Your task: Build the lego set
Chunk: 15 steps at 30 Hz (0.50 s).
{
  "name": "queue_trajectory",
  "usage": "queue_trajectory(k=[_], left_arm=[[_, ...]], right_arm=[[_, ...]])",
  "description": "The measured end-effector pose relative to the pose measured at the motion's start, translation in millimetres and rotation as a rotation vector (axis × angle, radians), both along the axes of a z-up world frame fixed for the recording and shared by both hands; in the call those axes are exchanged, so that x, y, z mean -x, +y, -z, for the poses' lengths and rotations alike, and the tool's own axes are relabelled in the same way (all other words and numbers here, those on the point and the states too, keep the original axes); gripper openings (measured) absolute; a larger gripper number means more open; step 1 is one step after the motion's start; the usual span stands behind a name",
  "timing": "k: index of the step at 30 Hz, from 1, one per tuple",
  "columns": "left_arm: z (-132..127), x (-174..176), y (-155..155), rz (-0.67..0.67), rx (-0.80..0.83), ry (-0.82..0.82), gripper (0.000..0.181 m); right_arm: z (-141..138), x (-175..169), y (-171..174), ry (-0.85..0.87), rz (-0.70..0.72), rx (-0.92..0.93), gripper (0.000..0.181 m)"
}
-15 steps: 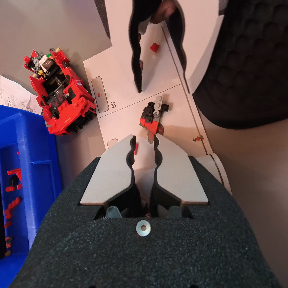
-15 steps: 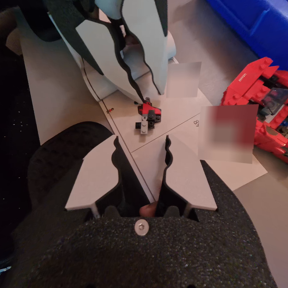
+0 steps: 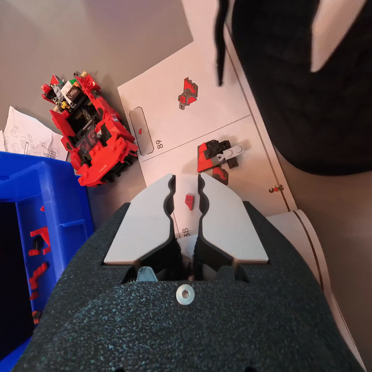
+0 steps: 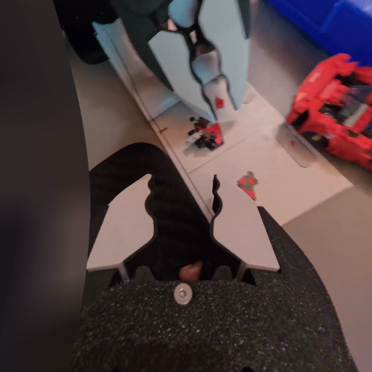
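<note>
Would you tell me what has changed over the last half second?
The right gripper, open, pulled back off the instruction page, uncovering a printed step picture. The left gripper shifted slightly, so the small red piece now lies centred between its open jaws, ungripped. The sub-assembly, red car and blue bin stayed put.

Your left wrist camera sits just behind its fingers, close above the desk (image 3: 84,36), looking steeply down and forward over the booklet (image 3: 201,124), with the car (image 3: 94,141) and bin (image 3: 46,193) along its left edge. Your right wrist camera looks down the opposite way, a little higher and blurred. Both share the booklet, the sub-build (image 3: 219,157) (image 4: 205,134), the car (image 4: 334,128) and bin (image 4: 330,22); each sees the other gripper facing it.
</note>
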<state>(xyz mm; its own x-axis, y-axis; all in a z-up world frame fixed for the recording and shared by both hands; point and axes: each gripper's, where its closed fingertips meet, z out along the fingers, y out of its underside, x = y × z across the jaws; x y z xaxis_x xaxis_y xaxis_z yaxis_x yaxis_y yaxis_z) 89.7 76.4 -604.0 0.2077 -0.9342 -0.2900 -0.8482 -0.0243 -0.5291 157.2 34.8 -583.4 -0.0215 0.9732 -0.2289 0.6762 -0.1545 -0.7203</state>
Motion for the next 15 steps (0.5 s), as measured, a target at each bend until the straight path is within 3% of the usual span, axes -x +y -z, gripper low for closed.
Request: queue_trajectory(k=[4, 9, 15], left_arm=[[3, -9, 9, 0.008, 0.004, 0.008, 0.020], [1, -28, 20, 0.077, -0.014, 0.005, 0.020], [-16, -21, 20, 0.043, -0.033, 0.004, 0.021]], right_arm=[[6, 5, 9, -0.039, 0.010, 0.020, 0.061], [16, 9, -18, -0.105, -0.096, 0.049, 0.062], [6, 11, 11, -0.036, -0.080, -0.038, 0.074]])
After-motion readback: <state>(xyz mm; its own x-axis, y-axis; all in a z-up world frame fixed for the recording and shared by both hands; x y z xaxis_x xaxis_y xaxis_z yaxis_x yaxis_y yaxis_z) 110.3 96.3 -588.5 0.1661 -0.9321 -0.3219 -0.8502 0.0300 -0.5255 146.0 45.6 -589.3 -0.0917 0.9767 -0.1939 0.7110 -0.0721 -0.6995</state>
